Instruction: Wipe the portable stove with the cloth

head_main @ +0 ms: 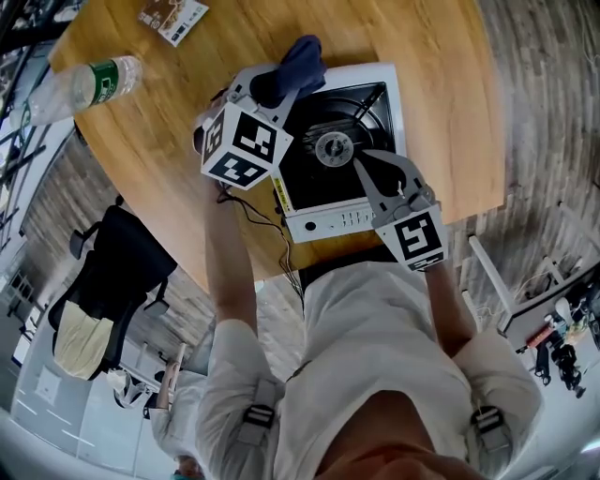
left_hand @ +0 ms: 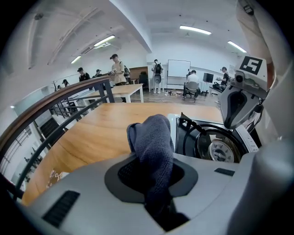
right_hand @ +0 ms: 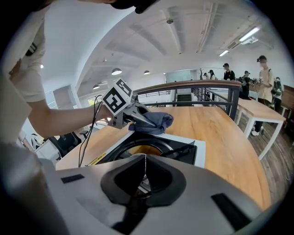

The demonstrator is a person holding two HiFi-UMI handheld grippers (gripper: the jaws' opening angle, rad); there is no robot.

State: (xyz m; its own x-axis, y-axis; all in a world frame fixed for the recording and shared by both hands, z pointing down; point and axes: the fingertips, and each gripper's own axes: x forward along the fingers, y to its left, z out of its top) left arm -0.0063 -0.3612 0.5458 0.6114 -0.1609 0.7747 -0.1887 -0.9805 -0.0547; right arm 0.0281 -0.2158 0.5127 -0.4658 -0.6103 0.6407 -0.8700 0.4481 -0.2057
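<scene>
The white portable stove (head_main: 380,80) with a black top and round burner (head_main: 334,147) sits on the wooden table near its front edge. My left gripper (head_main: 281,86) is shut on a dark blue cloth (head_main: 298,64), held at the stove's far left corner; the cloth (left_hand: 154,151) bunches up between the jaws, and the cloth (right_hand: 154,122) also shows in the right gripper view. My right gripper (head_main: 361,159) is shut with nothing in it, its tips over the stove's black top beside the burner. The stove (right_hand: 200,149) lies just ahead of it.
A plastic water bottle (head_main: 89,86) lies at the table's far left, and a small printed packet (head_main: 173,19) sits at the far edge. A black office chair (head_main: 117,272) stands on the floor to the left. A cable (head_main: 253,220) hangs off the table's front edge.
</scene>
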